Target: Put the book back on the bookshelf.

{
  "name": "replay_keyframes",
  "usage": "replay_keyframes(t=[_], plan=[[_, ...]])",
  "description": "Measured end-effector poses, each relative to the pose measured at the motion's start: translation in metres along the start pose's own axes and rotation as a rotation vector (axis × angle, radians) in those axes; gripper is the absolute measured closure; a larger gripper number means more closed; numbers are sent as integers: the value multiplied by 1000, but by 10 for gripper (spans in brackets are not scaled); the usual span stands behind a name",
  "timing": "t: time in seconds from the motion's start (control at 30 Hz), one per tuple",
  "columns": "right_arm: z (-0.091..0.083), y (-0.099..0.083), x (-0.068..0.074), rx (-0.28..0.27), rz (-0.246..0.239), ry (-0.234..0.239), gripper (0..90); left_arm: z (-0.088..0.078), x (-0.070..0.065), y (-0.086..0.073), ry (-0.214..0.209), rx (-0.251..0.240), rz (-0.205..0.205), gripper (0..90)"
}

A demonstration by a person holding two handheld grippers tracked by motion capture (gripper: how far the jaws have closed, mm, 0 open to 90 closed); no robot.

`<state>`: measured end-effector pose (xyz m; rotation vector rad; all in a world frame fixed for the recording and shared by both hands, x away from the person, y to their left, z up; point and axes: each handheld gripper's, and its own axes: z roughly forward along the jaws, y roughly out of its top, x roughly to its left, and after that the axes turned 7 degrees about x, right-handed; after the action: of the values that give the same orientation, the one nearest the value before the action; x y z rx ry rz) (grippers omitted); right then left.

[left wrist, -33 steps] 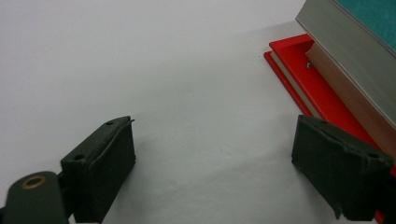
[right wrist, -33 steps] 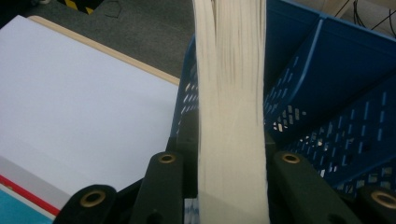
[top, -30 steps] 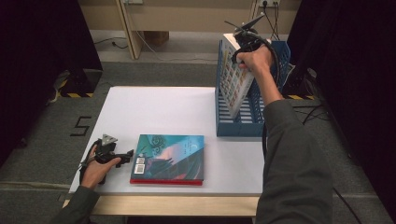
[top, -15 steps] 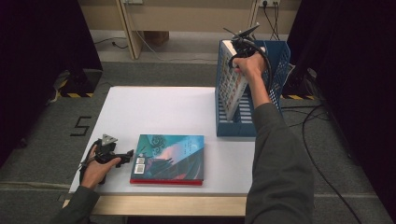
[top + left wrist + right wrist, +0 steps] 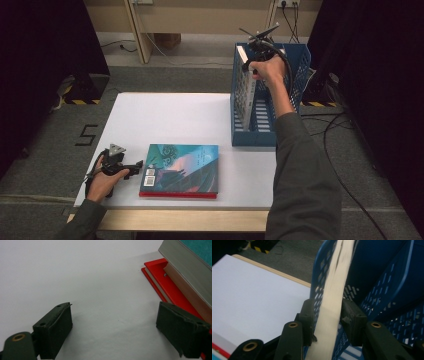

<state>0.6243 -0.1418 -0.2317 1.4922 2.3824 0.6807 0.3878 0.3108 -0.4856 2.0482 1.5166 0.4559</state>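
At near edge of table (image 5: 175, 115), left gripper (image 5: 136, 166) lies on the white top w/ the person's left hand (image 5: 102, 180) around it. Jaws spread wide, nothing btwn them in left gripper view, just bare tabletop. Looks parked, out of the way while the other hand works. Just beside its tips lies the teal book (image 5: 182, 167), flat, cover up, red edge twd the person; the red lower cover (image 5: 160, 277) sits close by one jaw but not touching it. Prob. next in line for filing, and lying flat w/ spine side near the idle gripper it's easy to reach.

Farther back, at table's right side, blue basket (image 5: 252, 137) stands w/ a second book (image 5: 246, 95) upright inside, against its left wall, page edge up. Right gripper (image 5: 328, 315) comes from above, right hand (image 5: 267, 70) over the basket rim. Its jaws have just been opening; the book's pale page edge (image 5: 332, 290) sits btwn them, pads close on both sides but no clear squeeze, so it reads as let go, the book resting on the basket floor and leaning on the wall.

Obstacles: perforated basket wall is tight beside one jaw, so little room to spread further. Beyond the table: a floor marking "5" (image 5: 86, 135), striped hazard block (image 5: 80, 100), cables (image 5: 330, 130) on grey carpet, all well apart from the work
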Motion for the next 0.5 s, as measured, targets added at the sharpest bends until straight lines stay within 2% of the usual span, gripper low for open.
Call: replay_keyframes(t=[0.2, 0.37, 0.4, 0.5], plan=[[-6, -16, 1, -20, -5, 42, 607, 0, 0, 0, 3, 0, 0, 121], [-10, -25, 4, -20, -25, 71, 573, 0, 0, 0, 4, 0, -1, 121], [-12, -31, 5, -16, -28, 90, 554, 0, 0, 0, 4, 0, -1, 121], [-13, -40, 8, -10, -36, 100, 536, 0, 0, 0, 5, 0, 0, 122]])
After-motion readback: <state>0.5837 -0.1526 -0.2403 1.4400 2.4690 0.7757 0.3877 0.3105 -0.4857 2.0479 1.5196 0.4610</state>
